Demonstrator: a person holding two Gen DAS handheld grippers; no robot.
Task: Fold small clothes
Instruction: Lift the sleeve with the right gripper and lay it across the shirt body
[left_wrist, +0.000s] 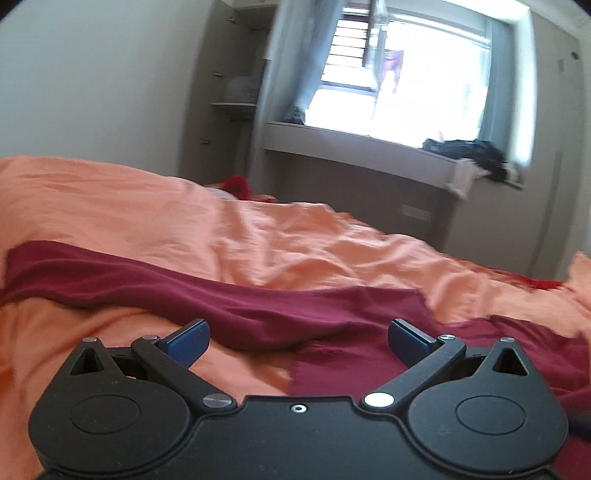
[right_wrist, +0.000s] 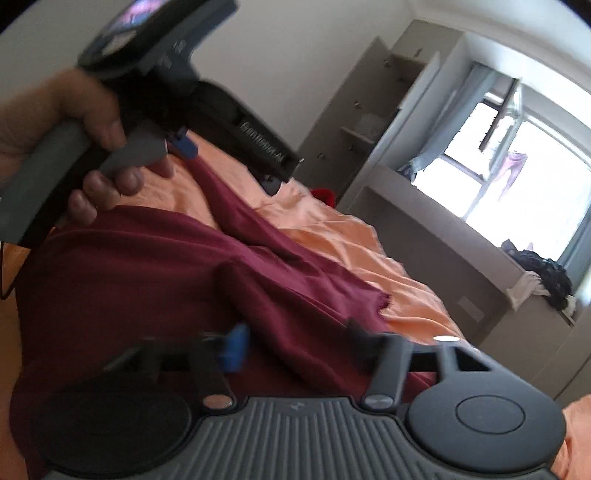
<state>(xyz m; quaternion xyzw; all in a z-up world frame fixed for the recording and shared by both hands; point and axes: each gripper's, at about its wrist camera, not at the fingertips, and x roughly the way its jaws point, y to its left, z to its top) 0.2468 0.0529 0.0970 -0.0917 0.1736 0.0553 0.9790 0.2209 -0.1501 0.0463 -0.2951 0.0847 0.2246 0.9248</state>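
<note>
Two hand-held grippers over one maroon garment on the bed, both with jaws apart and nothing held.

My left hand-held gripper (left_wrist: 297, 341) sits low over the near edge of the maroon garment (left_wrist: 258, 314), blue pads spread and clear of the cloth, which lies in a long band across the orange bedsheet (left_wrist: 295, 236), I judge so that the next fold line can be picked up. My left hand (right_wrist: 74, 147) grips that tool's handle. My right hand-held gripper (right_wrist: 291, 350) is blurred, jaws parted; a raised ridge of cloth runs between them, but I see no pad pressing on it. I judge the garment partly folded, with a fresh grasp needed. Dark clothes (left_wrist: 476, 155) sit apart on the window ledge (left_wrist: 351, 144).
</note>
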